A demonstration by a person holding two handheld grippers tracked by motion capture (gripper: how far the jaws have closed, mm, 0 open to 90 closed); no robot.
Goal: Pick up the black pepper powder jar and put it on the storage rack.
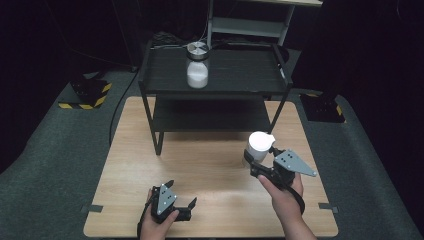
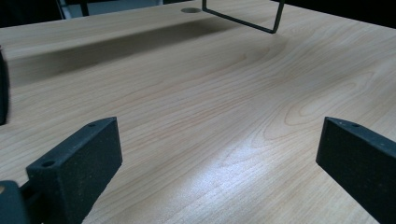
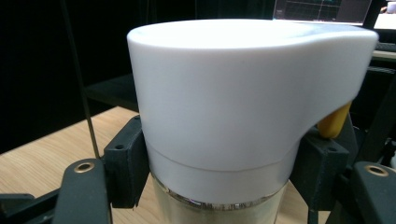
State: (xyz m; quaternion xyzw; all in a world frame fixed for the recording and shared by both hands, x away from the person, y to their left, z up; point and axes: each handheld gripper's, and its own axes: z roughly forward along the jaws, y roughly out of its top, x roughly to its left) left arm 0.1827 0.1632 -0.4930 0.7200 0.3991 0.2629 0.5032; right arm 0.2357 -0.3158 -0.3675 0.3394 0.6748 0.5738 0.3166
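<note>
**Right gripper clamps the white-capped jar above the table**

From the high view, the right gripper (image 1: 258, 161) is at the right of the wooden table (image 1: 210, 165), its jaws closed on a white-capped jar (image 1: 260, 145) that stands upright in the grip, clear of the tabletop. The left gripper (image 1: 182, 200) sits low at the near left edge, jaws spread with nothing between them (the person's hand is wrapped around its body). Farther off, a black two-tier shelf (image 1: 235, 75) stands at the far side of the table, and on its top tier is a glass jar with a metal lid (image 1: 197, 66), part full of something white.

On to the left gripper view: both black pads (image 2: 79, 168) stand well apart over bare wood grain, and a foot of the shelf frame (image 2: 243, 21) shows at the far end.

Now the right gripper view: the jar's white cap (image 3: 233, 93) looms close, glass body (image 3: 219, 210) below it, with the two jaws pressed against its sides just under the cap. A yellow part (image 3: 334, 122) peeks out beneath the cap's overhanging lip at the right.
</note>
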